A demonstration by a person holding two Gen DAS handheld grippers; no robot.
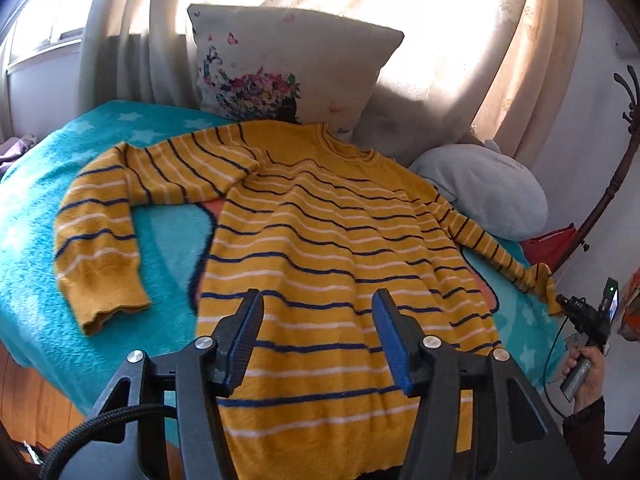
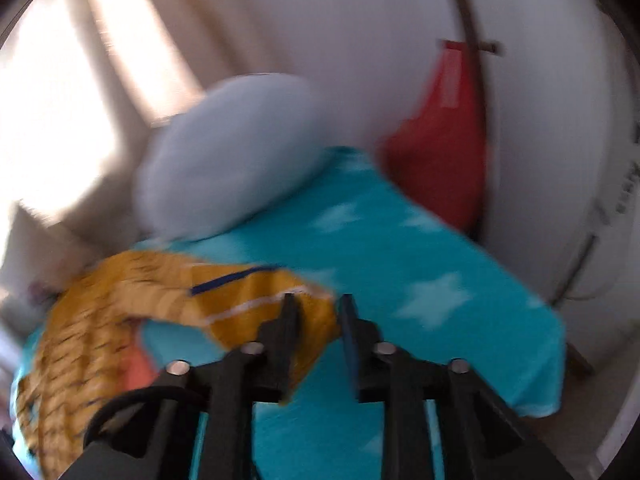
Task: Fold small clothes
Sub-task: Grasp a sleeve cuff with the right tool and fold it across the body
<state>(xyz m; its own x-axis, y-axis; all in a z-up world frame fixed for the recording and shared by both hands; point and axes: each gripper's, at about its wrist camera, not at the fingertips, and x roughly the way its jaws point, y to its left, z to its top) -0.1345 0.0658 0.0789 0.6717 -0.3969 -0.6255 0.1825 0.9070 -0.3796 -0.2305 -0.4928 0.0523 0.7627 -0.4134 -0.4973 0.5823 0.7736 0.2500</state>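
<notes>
A yellow sweater (image 1: pixel 320 248) with navy and white stripes lies spread flat on a turquoise star blanket (image 1: pixel 36 216). Its left sleeve (image 1: pixel 100 240) bends down toward the front. Its right sleeve (image 1: pixel 492 248) stretches to the right edge. My left gripper (image 1: pixel 318 300) is open and empty, hovering over the sweater's lower body. My right gripper (image 2: pixel 318 304) is nearly closed on the right sleeve's cuff (image 2: pixel 272 304) and holds it above the blanket (image 2: pixel 400 264); that view is blurred. The right gripper also shows in the left wrist view (image 1: pixel 560 300) at the cuff.
A butterfly-print pillow (image 1: pixel 288 64) leans against the curtains (image 1: pixel 500 40) behind the sweater. A pale blue cushion (image 1: pixel 480 192) lies at the back right, also in the right wrist view (image 2: pixel 228 156). A red bag (image 2: pixel 444 140) hangs on a wooden stand (image 1: pixel 616 176).
</notes>
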